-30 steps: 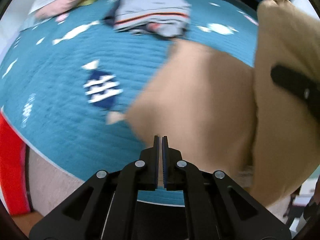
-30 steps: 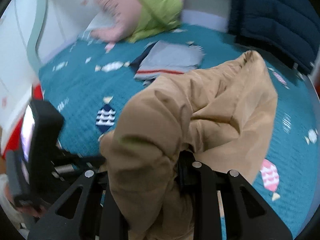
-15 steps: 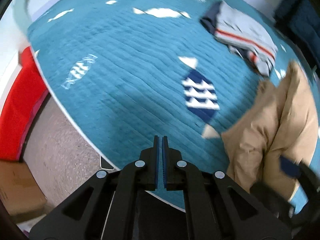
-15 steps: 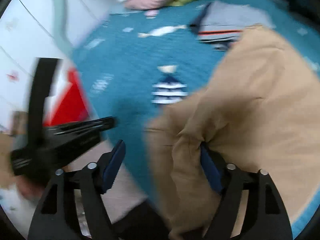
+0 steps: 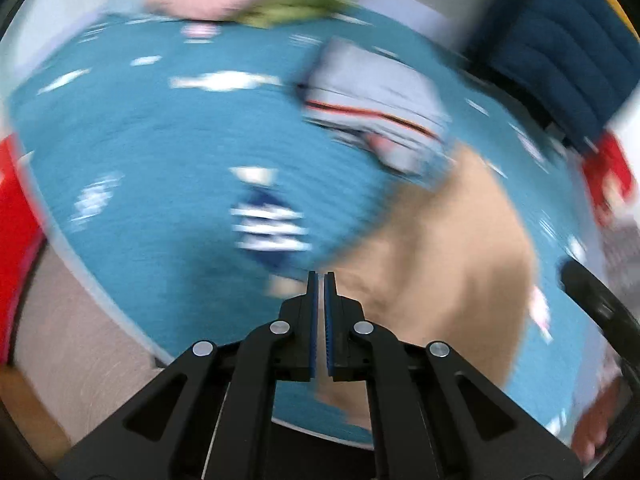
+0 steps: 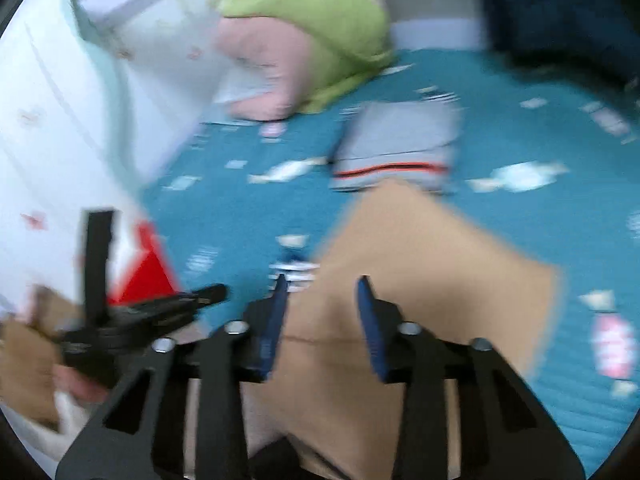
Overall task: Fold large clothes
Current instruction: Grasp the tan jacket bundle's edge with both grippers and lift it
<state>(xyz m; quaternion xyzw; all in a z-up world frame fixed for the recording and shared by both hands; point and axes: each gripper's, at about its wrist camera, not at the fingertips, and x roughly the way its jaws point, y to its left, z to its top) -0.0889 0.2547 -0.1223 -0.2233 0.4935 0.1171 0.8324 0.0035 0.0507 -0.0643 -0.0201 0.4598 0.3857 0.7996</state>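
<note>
the left gripper (image 5: 321, 276) was seen closed and empty; the right gripper's (image 6: 322, 280) jaws were closing, tan garment (image 6: 432, 256) seen between them.

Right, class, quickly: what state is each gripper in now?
Left gripper: shut, holding nothing.
Right gripper: jaws closing, tan garment lying between them, not yet pinched.

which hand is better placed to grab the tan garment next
Right. The right tongs are closing, part open, directly over the tan garment; the left tongs are shut at its edge, over the teal bedspread.
</note>
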